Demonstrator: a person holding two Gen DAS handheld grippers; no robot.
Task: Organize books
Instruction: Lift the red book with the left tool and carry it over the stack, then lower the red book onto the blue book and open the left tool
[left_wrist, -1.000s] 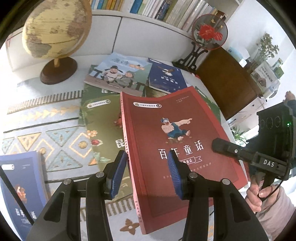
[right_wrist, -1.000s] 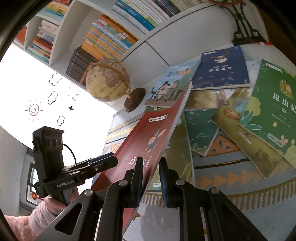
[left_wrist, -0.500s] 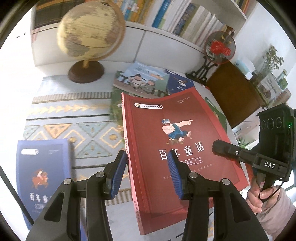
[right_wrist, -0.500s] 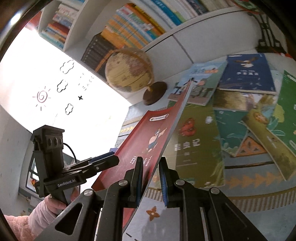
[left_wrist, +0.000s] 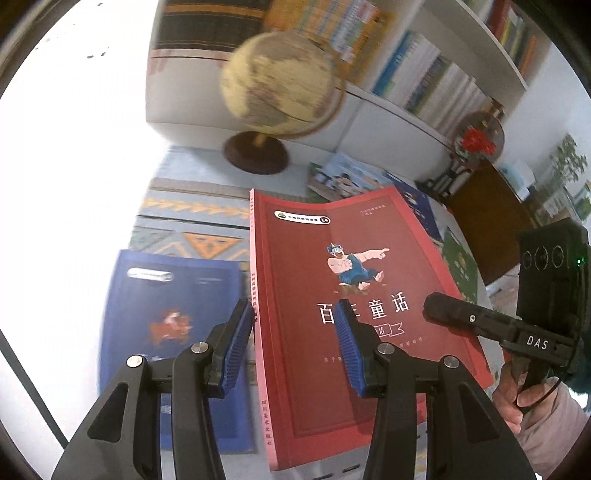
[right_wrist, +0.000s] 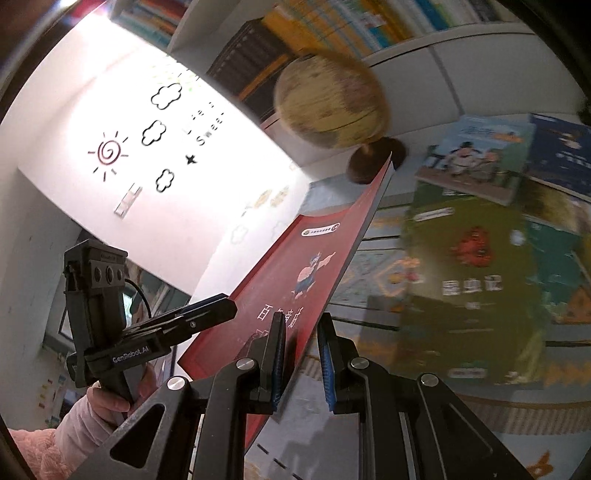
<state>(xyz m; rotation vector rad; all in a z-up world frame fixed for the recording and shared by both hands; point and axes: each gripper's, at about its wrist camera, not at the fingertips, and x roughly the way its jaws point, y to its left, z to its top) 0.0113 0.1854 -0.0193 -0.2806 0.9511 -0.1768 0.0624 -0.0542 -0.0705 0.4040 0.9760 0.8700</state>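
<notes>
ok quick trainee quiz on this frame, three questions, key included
1. True or false: the left tongs are shut.
2. What stands beside the shelf wall? A globe; B lamp; C kettle.
3. Fill in: the right tongs are shut on the ___.

Key: 1 false, they are open; 2 A; 3 red book.
</notes>
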